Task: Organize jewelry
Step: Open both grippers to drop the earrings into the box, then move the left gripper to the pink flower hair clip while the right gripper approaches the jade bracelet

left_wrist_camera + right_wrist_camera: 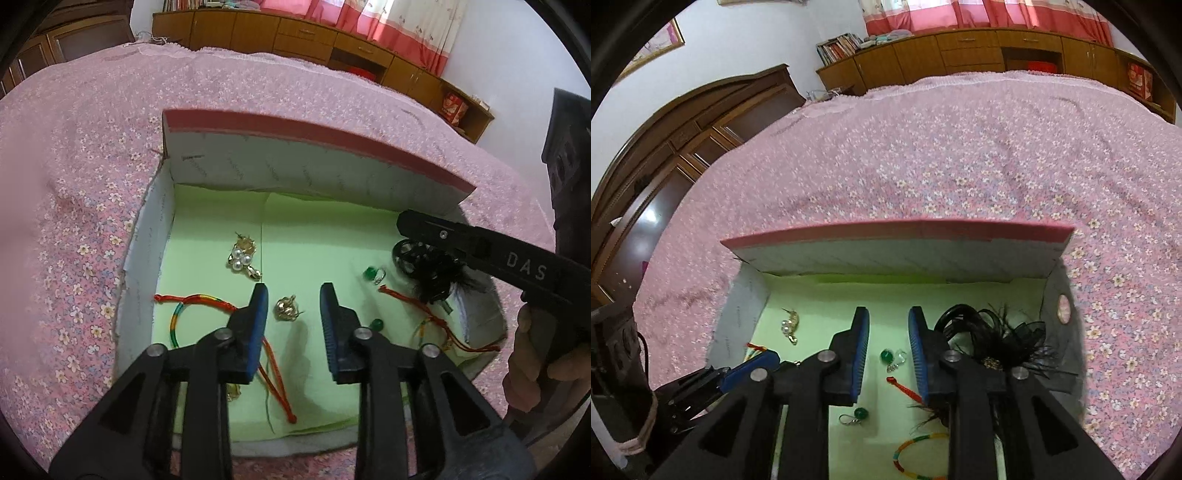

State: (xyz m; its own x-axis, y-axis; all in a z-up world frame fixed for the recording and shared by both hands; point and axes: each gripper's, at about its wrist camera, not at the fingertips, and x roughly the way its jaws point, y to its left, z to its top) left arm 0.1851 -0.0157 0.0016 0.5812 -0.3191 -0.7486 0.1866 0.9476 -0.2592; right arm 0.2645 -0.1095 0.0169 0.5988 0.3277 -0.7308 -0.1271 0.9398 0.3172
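Note:
An open box (207,166) lined with green paper lies on the bed and holds the jewelry. My left gripper (294,293) is open over a gold piece (286,308) lying between its fingers. A pearl and gold earring (242,256), rainbow and red cord bracelets (192,301) and green bead earrings (373,274) lie around it. My right gripper (888,325) is open above a green bead earring (886,356); another (860,412) lies nearer. A black feather hairpiece (993,339) sits at its right.
The box (894,254) sits on a pink flowered bedspread (92,184). Its raised back flap has a pink edge. Wooden cabinets (295,37) and curtains stand beyond the bed. A rainbow bracelet (916,454) lies at the box's near edge.

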